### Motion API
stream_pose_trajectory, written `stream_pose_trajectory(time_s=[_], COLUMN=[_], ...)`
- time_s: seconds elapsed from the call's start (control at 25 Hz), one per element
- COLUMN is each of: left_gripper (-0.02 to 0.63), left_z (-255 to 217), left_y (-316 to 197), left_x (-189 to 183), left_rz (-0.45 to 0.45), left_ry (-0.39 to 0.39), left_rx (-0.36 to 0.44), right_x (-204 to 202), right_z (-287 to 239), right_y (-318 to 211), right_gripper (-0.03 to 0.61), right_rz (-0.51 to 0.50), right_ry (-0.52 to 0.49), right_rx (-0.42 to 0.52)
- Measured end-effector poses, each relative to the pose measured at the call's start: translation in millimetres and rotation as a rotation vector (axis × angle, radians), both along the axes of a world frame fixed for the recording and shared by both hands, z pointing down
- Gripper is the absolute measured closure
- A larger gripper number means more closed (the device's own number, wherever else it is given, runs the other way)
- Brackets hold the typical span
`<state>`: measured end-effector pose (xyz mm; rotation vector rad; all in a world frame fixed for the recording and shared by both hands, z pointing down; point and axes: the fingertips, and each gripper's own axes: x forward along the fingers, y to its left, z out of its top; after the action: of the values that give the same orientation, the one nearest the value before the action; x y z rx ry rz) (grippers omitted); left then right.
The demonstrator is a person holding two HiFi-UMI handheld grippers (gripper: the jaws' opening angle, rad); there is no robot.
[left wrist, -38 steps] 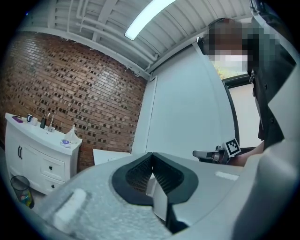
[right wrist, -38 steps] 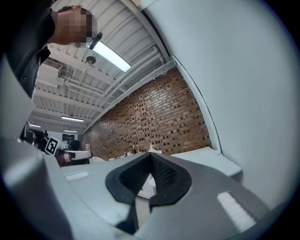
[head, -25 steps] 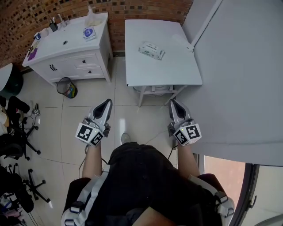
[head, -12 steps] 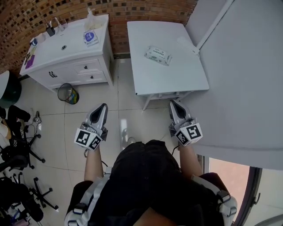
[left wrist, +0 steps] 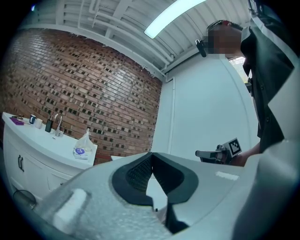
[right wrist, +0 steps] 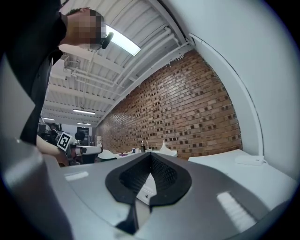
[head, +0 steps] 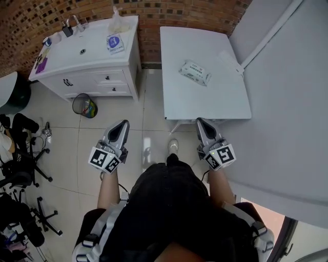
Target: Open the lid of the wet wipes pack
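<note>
Since a second ago I have stepped closer. The white table and the wet wipes pack on it have slid lower in the head view. The table's near edge now sits just ahead of my right tips, and my shoe shows on the tiles below it.

At the far left, black office chairs stand on the tiled floor. Next comes a small waste bin, just beside the white cabinet. The cabinet stands against the brick wall and has a plastic bag at its back corner.

My left gripper hangs over bare floor, pointing forward. Its own view shows the two dark pads pressed together with nothing between them.

The table stands to the right of the cabinet with a strip of floor between them. The pack lies flat and slightly askew towards the table's far right part. Its lid is closed, and it is well apart from both my grippers.

My right gripper points at the table's near edge. Its jaws are also closed on nothing, as its own view shows.

A pale wall panel fills the right side, and the table butts against it.
</note>
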<state>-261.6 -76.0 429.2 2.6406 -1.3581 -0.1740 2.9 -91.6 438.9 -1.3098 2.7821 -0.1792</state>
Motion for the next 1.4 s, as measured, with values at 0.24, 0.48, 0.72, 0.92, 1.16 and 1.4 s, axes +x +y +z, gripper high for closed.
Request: stream_pose_trajectory(time_s=[0.24,0.48,0.72,0.92,1.16,1.4], left_gripper=[0.612,0.612,0.612,0.612,0.612,0.612], left_z=[-27,-38,-27,-31,-34,-22], left_y=[-43,-72,-112,-148,-179,-206], left_x=[2,5,29,73,104,120], left_rz=[-0.051,-0.045,-0.04,0.03,0.084,0.165], left_ry=[-0.027,-0.056,-0.044,0.007,0.046,-0.004], left_rx=[0.05,0.067,0.053,0.052,0.049,0.033], right_x=[-9,-29,-7,36,79,88], right_z=[-23,-24,-17,-25,-21,-12], right_y=[-71,-117,-150,-174,-196,-212], right_gripper=[0.572,0.572,0.572,0.572,0.572,0.572], right_rz=[-0.088,-0.153,-0.146,-0.088,-0.008,0.039], right_ry=[0.008,0.028,0.049,0.032,0.007,-0.008], right_rx=[0.082,0.117,0.113,0.119,0.086,0.05])
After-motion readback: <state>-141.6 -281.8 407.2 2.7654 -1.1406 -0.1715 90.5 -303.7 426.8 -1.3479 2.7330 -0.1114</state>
